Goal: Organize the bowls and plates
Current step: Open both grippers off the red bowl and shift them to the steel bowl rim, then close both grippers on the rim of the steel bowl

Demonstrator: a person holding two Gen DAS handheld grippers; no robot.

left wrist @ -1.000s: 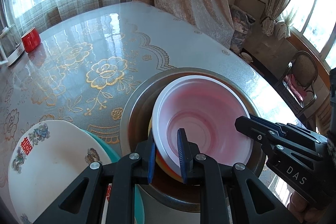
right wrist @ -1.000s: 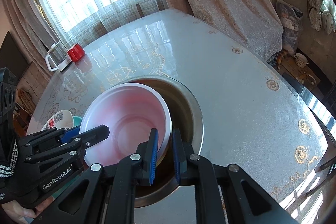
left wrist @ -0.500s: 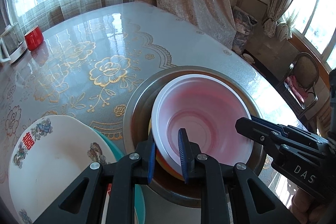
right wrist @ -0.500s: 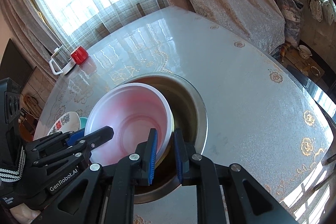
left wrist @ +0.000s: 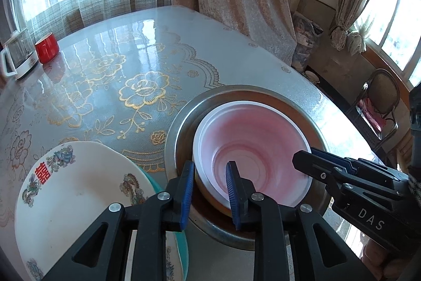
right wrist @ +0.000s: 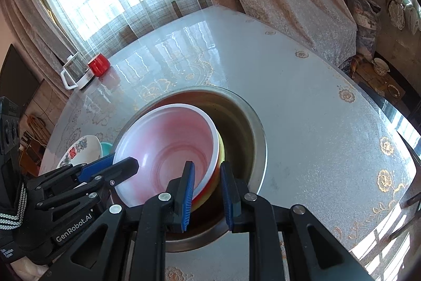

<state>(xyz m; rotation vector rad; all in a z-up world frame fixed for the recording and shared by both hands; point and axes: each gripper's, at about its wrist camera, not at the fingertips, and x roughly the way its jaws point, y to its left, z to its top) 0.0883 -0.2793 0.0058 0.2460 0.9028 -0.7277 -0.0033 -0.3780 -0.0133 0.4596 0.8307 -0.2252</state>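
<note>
A white bowl with a pink inside [left wrist: 252, 138] [right wrist: 168, 144] sits nested in a yellow bowl [right wrist: 210, 188], and both rest inside a large steel basin [left wrist: 181, 123] [right wrist: 252, 123]. My left gripper [left wrist: 210, 167] straddles the bowl's near-left rim. Its jaws are opening, and the pads stand off the rim. My right gripper [right wrist: 206, 166] straddles the near-right rim of both bowls, parted a little, pads not pressing. Each gripper shows in the other's view: the right gripper [left wrist: 306, 156] and the left gripper [right wrist: 118, 162]. A white plate with a red character [left wrist: 73, 188] [right wrist: 81, 149] lies on a teal plate [left wrist: 181, 249] left of the basin.
The round table [left wrist: 105, 96] has a glossy cloth with gold flowers. A red cup [left wrist: 47, 48] and a glass jug [left wrist: 18, 57] stand at its far left edge. A chair [left wrist: 381, 102] is beyond the right edge. Curtains hang behind.
Both grippers' jaws have parted slightly from the bowl rim they were pinching. The bowls now rest in the basin. Both hands have hardly moved.
</note>
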